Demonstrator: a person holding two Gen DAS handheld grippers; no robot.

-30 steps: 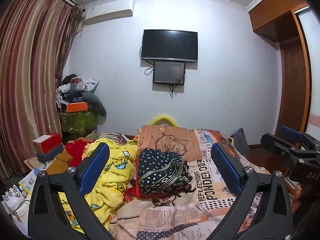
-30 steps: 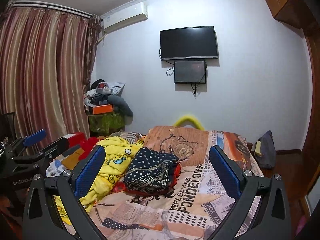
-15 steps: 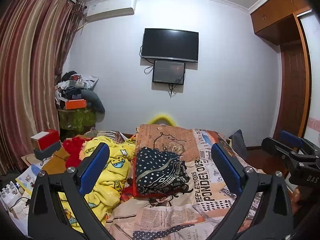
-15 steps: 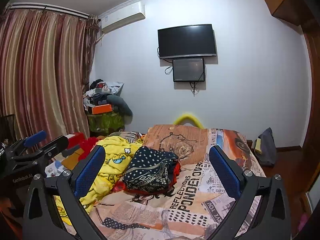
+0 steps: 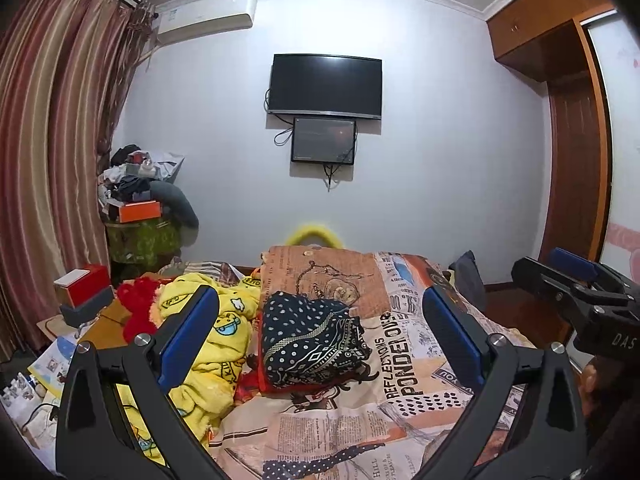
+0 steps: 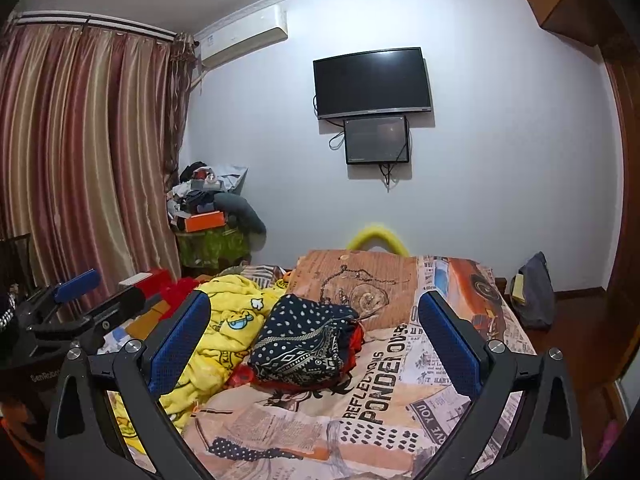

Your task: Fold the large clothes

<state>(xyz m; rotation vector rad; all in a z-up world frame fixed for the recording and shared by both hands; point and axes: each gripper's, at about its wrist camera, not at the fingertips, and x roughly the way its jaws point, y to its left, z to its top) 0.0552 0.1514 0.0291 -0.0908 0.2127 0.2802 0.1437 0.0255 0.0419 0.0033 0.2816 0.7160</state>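
Clothes: a dotted navy piece (image 5: 312, 344) sits folded mid-bed on the newsprint cover (image 5: 404, 364), a yellow fleece (image 5: 208, 344) beside it looks unfolded, and both the left claw (image 5: 320, 336) and right claw (image 6: 312, 332) hang apart, empty

1. Grippers: 2. The left gripper (image 5: 320, 332) and the right gripper (image 6: 314, 330), each with 2 blue pads, jaws wide apart.
2. Folded clothes: 1 stack, a navy dotted garment (image 5: 310, 340) on top, something red under it.
3. Yellow blanket (image 5: 208, 344): 1.
4. Wall screens: 2, the TV (image 5: 325, 86) and a smaller monitor (image 5: 323, 141).
5. Air conditioner (image 5: 204, 24): 1.
6. Orange box (image 5: 139, 211): 1.
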